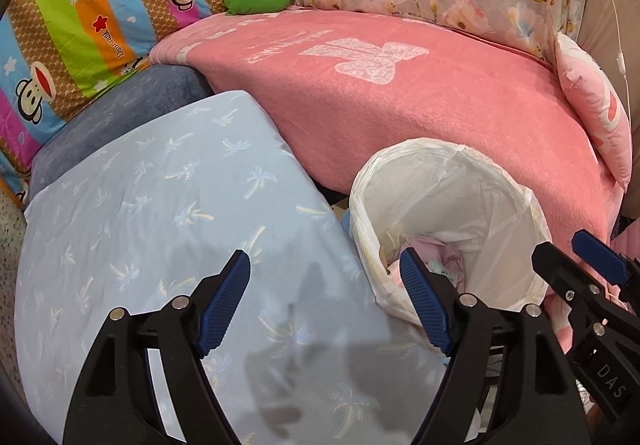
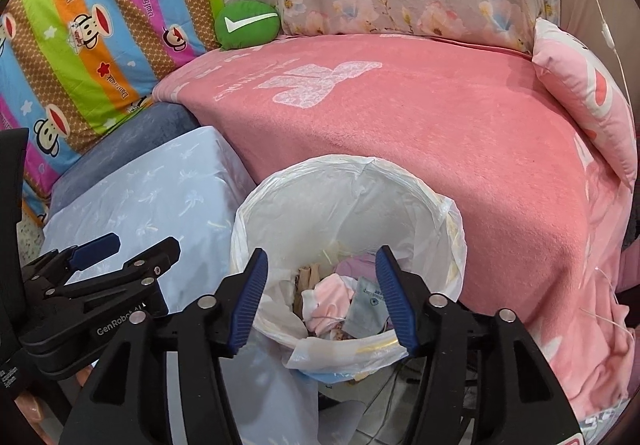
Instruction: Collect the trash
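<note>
Through the left wrist view, the left gripper (image 1: 324, 265) is hovering with jaws apart and empty, the lined bin (image 1: 452, 229) sitting just right of them. Through the right wrist view, the right gripper (image 2: 322, 263) is hanging over the bin (image 2: 454, 229), jaws apart, crumpled trash (image 2: 332, 301) lying below between them. The drop looks done; next calls for seeking more trash.

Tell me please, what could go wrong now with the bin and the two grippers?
1. The right gripper hangs open just over the bin liner; on pulling back, a finger might snag the loose plastic and drag it off the rim.
2. The left gripper is open, with one finger at the liner's near edge, so it could tip the bin.
3. The two grippers are close together and could collide.
</note>
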Demonstrator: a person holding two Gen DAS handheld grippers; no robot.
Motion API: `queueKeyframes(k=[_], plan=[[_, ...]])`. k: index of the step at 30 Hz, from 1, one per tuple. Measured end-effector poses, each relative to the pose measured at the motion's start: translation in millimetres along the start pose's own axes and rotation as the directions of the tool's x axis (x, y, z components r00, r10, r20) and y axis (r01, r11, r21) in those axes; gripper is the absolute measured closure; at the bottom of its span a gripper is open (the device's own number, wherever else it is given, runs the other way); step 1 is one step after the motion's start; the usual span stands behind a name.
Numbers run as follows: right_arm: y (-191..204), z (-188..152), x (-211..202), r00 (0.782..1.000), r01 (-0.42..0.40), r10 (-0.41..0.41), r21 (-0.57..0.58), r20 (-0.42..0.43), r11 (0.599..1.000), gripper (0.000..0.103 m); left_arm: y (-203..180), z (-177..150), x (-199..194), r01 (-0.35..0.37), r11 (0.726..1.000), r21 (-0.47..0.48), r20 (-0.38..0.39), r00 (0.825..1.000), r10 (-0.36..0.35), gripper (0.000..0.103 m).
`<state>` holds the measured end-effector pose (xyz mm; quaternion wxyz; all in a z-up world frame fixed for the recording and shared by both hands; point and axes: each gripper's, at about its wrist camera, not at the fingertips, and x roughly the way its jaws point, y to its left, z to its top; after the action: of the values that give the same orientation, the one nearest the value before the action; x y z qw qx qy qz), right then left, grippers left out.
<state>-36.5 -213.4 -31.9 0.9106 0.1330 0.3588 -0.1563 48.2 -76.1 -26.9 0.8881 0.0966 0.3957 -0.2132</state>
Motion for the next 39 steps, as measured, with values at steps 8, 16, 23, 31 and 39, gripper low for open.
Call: queueKeyframes(k=[8,16,23,31,39], plan=[[-2.5,-6.2,-0.1,1.0,0.013,-0.013,-0.009,-0.016,1.0,0.042,5.7,-9.9,-0.1,-0.02,1.0,-0.015,-0.02,1.0,0.02,0.026],[-3.0,-15.6,-5.8,0.999,0.033,-0.034,-0.022,-0.015,0.999,0.037,3.5,-17.7,-5.5,-0.039,0.999,-0.016,-0.009,0.999,0.039,0.015],[-4.3,-21.7,-5.9,0.999,0.039,-0.04,-0.035,-0.027,0.999,0.023,3.1,-22.9,-7.1,-0.048,0.999,-0.01,-0.01,0.999,0.048,0.013],[-4.2,-27.6,-5.4,0.998,0.054,-0.055,-0.044,-0.022,0.998,0.015,4.9,-28.3,-6.5,-0.059,0.998,-0.015,-0.023,0.998,0.058,0.011],[-6.9,-30.6,-6.3,0.997,0.07,-0.071,-0.045,-0.027,0.997,0.006,3.7,-31.1,-6.2,-0.074,0.997,-0.012,-0.029,0.997,0.074,0.01]])
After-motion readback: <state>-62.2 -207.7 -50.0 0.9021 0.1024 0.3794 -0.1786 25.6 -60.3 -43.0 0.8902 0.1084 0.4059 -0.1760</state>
